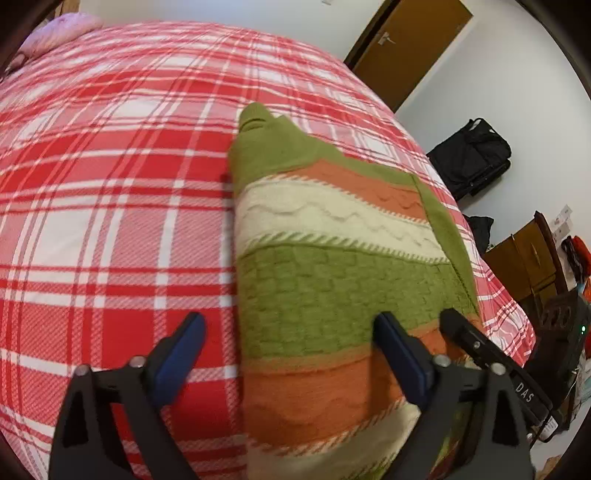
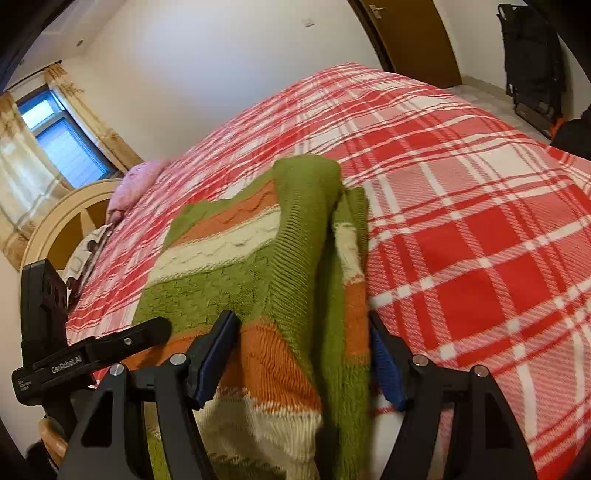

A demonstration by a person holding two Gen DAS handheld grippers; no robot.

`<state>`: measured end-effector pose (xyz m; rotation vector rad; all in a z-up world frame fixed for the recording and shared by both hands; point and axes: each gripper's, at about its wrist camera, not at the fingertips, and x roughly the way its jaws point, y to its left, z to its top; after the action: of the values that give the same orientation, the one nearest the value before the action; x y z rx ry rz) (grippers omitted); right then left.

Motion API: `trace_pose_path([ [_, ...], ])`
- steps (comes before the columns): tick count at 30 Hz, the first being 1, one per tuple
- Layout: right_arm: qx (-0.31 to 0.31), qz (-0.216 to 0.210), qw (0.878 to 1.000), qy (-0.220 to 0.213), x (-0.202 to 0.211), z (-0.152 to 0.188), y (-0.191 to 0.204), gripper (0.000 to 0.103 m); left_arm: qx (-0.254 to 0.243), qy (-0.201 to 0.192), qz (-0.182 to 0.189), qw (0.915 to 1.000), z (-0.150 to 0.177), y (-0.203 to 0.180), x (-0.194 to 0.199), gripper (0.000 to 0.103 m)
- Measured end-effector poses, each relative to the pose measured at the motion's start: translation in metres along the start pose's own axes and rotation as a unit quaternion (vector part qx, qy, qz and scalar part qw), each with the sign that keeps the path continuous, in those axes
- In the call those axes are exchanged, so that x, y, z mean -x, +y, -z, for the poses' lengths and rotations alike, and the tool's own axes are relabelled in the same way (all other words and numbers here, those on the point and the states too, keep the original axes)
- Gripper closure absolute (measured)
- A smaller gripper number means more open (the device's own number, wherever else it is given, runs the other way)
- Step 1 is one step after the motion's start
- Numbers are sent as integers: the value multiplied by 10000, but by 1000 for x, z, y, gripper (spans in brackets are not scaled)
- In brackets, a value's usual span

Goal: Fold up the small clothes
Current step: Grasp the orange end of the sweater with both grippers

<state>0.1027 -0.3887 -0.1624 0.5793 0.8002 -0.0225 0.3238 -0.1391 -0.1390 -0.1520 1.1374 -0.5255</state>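
Observation:
A small knitted sweater with green, orange and cream stripes lies on the red plaid bed, its sides folded inward into a long strip. My left gripper is open and hovers over the sweater's near left edge, one finger over the bedspread, the other over the knit. In the right wrist view the sweater has a green sleeve folded along its top. My right gripper is open and straddles the near end of the sweater. The left gripper's finger shows at the left.
A pink pillow lies at the head of the bed by a cream headboard. A brown door, a black bag and wooden furniture stand past the bed's right edge. A curtained window is behind the headboard.

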Motion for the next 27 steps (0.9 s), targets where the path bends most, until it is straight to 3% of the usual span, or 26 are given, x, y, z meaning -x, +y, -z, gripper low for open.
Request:
trace_pose_path([
  [1, 29, -51, 10000, 44, -2, -1, 0, 34, -61, 13, 102, 9999, 0, -4, -1, 30],
  [3, 85, -64, 9999, 98, -4, -2, 2, 36, -158, -53, 23, 9999, 1, -14, -3, 32],
  [6, 184, -99, 9996, 180, -7, -2, 8, 52, -261, -129, -103, 9995, 1, -18, -5, 33],
  [10, 266, 49, 9996, 111, -4, 3, 17, 66, -377, -211, -167, 9989, 1, -21, 0, 49],
  [15, 725, 464, 9962, -112, 4, 11, 44, 71, -676, -405, -456, 9958, 3, -32, 11, 62],
  [21, 620, 136, 9979, -142, 18, 12, 48, 73, -626, -490, -495, 9956, 5, -27, 22, 67],
  [27, 673, -128, 9976, -116, 23, 20, 69, 73, -761, -600, -819, 9919, 7, -27, 35, 70],
])
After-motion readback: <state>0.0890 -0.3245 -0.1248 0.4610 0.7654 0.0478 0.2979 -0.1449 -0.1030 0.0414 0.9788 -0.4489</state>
